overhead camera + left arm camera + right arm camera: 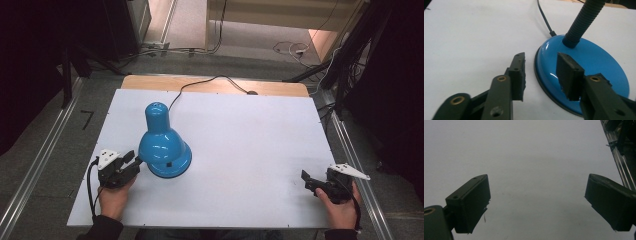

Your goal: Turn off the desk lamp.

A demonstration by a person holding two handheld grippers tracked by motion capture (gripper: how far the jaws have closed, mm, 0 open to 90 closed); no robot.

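White flat board [240, 150] covers most of a wooden table [210, 84]; dark floor and loose cables lie beyond its far edge, room sides too dark to read.

Glossy blue desk lamp [162, 145] stands on the board just ahead of the left gripper [131, 159]. In the high view its bell-shaped shade hides the base and neck. In the left gripper view the round blue base [596, 67] is cut off at the bottom right, the ribbed black flexible neck [584, 20] runs out of the top edge, and the thin black power cord [544, 17] leaves the frame at the top.

Left gripper [540, 75]: jaws moderately spread, nothing between them. Right-hand jaw overlaps the near rim of the base; contact cannot be judged. Left-hand jaw sits over bare board beside the rim.

Right gripper [306, 177], well apart from the lamp near the board's right edge: jaws spread wide [536, 202], holding nothing, bare board ahead. Metal rail [621, 165] is partly visible at the upper right.
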